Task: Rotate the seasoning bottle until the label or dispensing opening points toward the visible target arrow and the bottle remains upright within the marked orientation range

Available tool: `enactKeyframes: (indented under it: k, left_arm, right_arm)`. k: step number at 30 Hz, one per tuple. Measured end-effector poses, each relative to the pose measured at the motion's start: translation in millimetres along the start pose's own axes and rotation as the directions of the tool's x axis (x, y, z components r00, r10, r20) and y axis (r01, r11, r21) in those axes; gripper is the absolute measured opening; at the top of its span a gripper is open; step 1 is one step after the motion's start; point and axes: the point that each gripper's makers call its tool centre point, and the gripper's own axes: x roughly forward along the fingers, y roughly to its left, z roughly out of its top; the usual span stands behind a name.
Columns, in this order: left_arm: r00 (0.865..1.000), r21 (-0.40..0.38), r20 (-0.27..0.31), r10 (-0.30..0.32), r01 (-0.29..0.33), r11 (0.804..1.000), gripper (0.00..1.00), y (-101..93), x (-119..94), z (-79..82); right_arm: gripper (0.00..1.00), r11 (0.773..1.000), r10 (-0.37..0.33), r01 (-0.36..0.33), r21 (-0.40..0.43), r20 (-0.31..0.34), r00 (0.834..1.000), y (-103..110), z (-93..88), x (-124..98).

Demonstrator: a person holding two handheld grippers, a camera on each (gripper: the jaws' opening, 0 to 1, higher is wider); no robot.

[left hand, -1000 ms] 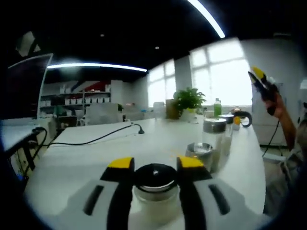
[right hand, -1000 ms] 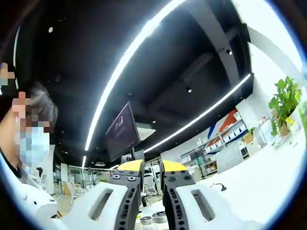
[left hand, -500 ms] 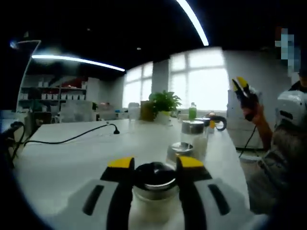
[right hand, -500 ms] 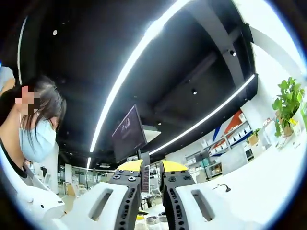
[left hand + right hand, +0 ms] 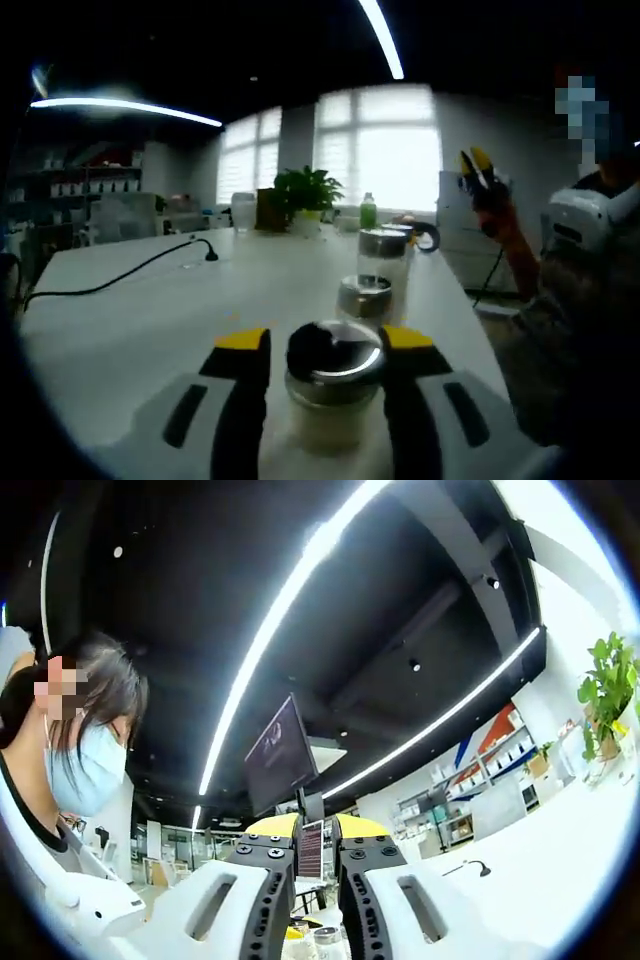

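Note:
A seasoning bottle (image 5: 335, 365), clear glass with a black, metal-rimmed lid, stands on the white table (image 5: 150, 330) between the jaws of my left gripper (image 5: 322, 340). The jaws stand slightly apart around it. The right one is against the lid and a thin gap shows on the left. The lid looks a little tilted. My right gripper (image 5: 317, 830) is raised in the air and points toward the ceiling, its jaws close together with nothing between them. The right gripper (image 5: 477, 160) also appears in the left gripper view, held up by a hand at the table's right side.
Behind the bottle stand a short metal-lidded jar (image 5: 363, 295) and a taller one (image 5: 383, 255). A black cable (image 5: 120, 280) crosses the table on the left. A plant (image 5: 305, 190) and a green bottle (image 5: 368, 210) sit at the far end. A person (image 5: 580, 280) is at the right edge.
The left gripper's jaws have spread slightly away from the bottle's lid, and its view has swung across the table. The right gripper stays raised, with little change.

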Motion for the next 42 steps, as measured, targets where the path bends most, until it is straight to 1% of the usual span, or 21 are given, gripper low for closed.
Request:
enactKeyframes:
  k: [2, 5, 7, 8, 10, 11, 13, 14, 15, 17, 18, 19, 22, 25, 26, 29, 31, 32, 36, 38, 42]
  left_arm:
    - [0.996, -0.014, 0.073, 0.047, -0.046, 0.999, 0.53, 1.1, -2.6, 6.3]
    - [0.977, -0.027, 0.164, 0.139, -0.136, 0.990, 0.55, 6.8, -13.4, 20.2]
    - [0.962, -0.050, 0.228, 0.149, -0.141, 0.989, 0.59, 1.1, -21.6, 32.5]
    - [0.959, -0.066, 0.242, 0.146, -0.134, 0.989, 0.59, -2.3, -23.8, 34.7]
    - [0.966, -0.079, 0.210, 0.154, -0.140, 0.987, 0.61, -13.0, -23.7, 29.2]
    - [0.964, -0.048, 0.169, 0.207, -0.201, 0.978, 0.62, -10.7, -23.9, 23.0]
    - [0.941, 0.044, 0.146, 0.306, -0.316, 0.948, 0.62, -6.9, -25.3, 21.4]
    - [0.929, 0.049, 0.168, 0.330, -0.342, 0.938, 0.62, -8.2, -25.7, 25.5]
    - [0.929, 0.021, 0.196, 0.315, -0.325, 0.946, 0.61, -13.9, -24.4, 30.8]
    - [0.916, -0.086, 0.251, 0.314, -0.302, 0.949, 0.62, -19.3, -24.1, 40.1]
    - [0.904, -0.106, 0.270, 0.332, -0.315, 0.943, 0.61, -16.5, -26.1, 43.0]
    - [0.884, -0.139, 0.276, 0.377, -0.351, 0.926, 0.61, -10.8, -28.6, 43.8]
    - [0.819, -0.123, 0.267, 0.508, -0.493, 0.861, 0.58, 4.0, -36.7, 42.3]
    - [0.772, -0.066, 0.246, 0.587, -0.590, 0.804, 0.54, 10.7, -42.3, 37.0]
    - [0.764, -0.065, 0.238, 0.599, -0.603, 0.795, 0.51, 11.0, -43.1, 34.1]
    - [0.764, -0.026, 0.248, 0.596, -0.610, 0.792, 0.48, 6.8, -41.1, 33.5]
    - [0.754, 0.037, 0.229, 0.616, -0.639, 0.769, 0.49, 6.6, -39.8, 30.4]
    - [0.756, 0.035, 0.225, 0.615, -0.637, 0.770, 0.49, 5.1, -37.8, 29.3]
    - [0.742, -0.014, 0.223, 0.632, -0.646, 0.763, 0.44, 7.4, -39.1, 24.6]
    - [0.745, -0.029, 0.233, 0.625, -0.637, 0.770, 0.38, 6.3, -39.3, 24.3]
    - [0.745, -0.046, 0.221, 0.629, -0.637, 0.770, 0.36, 6.0, -38.6, 22.8]
  right_arm:
    - [0.11, 1.000, -0.003, 0.003, 0.010, 0.006, 1.000, -3.5, -1.9, 0.1]
    - [0.11, 1.000, -0.002, 0.002, 0.022, 0.018, 1.000, -6.5, -2.3, 1.1]
    - [0.10, 1.000, 0.004, -0.005, 0.029, 0.020, 1.000, -5.9, -2.6, 1.0]
    - [0.10, 1.000, 0.006, -0.006, 0.028, 0.019, 1.000, -5.7, -2.8, 0.5]
    - [0.09, 1.000, 0.004, -0.005, 0.022, 0.011, 1.000, -6.3, -4.8, -0.9]
    - [0.09, 1.000, 0.002, -0.002, 0.021, 0.008, 1.000, -6.9, -6.2, -2.4]
    - [0.09, 1.000, -0.003, 0.003, 0.024, 0.015, 1.000, -9.1, -7.2, -7.0]
    - [0.09, 1.000, -0.007, 0.007, 0.028, 0.022, 1.000, -10.6, -6.8, -9.4]
    - [0.09, 0.999, -0.012, 0.011, 0.033, 0.031, 0.999, -12.5, -6.1, -11.9]
    - [0.09, 0.999, -0.019, 0.017, 0.044, 0.048, 0.999, -17.4, -4.6, -16.2]
    - [0.09, 0.998, -0.024, 0.021, 0.051, 0.053, 0.998, -20.4, -4.4, -17.7]
    - [0.09, 0.998, -0.029, 0.026, 0.057, 0.058, 0.998, -23.3, -4.2, -18.9]
    - [0.09, 0.997, -0.039, 0.035, 0.067, 0.070, 0.997, -28.2, -3.0, -21.8]
    - [0.09, 0.998, -0.046, 0.042, 0.055, 0.074, 0.996, -29.1, -1.7, -23.4]
    - [0.09, 0.998, -0.049, 0.045, 0.050, 0.076, 0.996, -29.7, -1.0, -24.2]
    - [0.09, 0.997, -0.058, 0.054, 0.048, 0.084, 0.995, -33.3, 1.0, -26.6]
    - [0.09, 0.997, -0.064, 0.059, 0.052, 0.087, 0.994, -35.2, 1.3, -27.6]
    - [0.09, 0.997, -0.068, 0.063, 0.053, 0.088, 0.994, -35.9, 1.2, -27.9]
    - [0.09, 0.996, -0.083, 0.079, 0.049, 0.085, 0.993, -37.4, 0.6, -28.2]
    - [0.09, 0.993, -0.116, 0.115, 0.012, 0.077, 0.990, -41.8, 0.1, -28.6]
    - [0.09, 0.994, -0.111, 0.111, 0.007, 0.077, 0.991, -40.8, 1.0, -28.0]
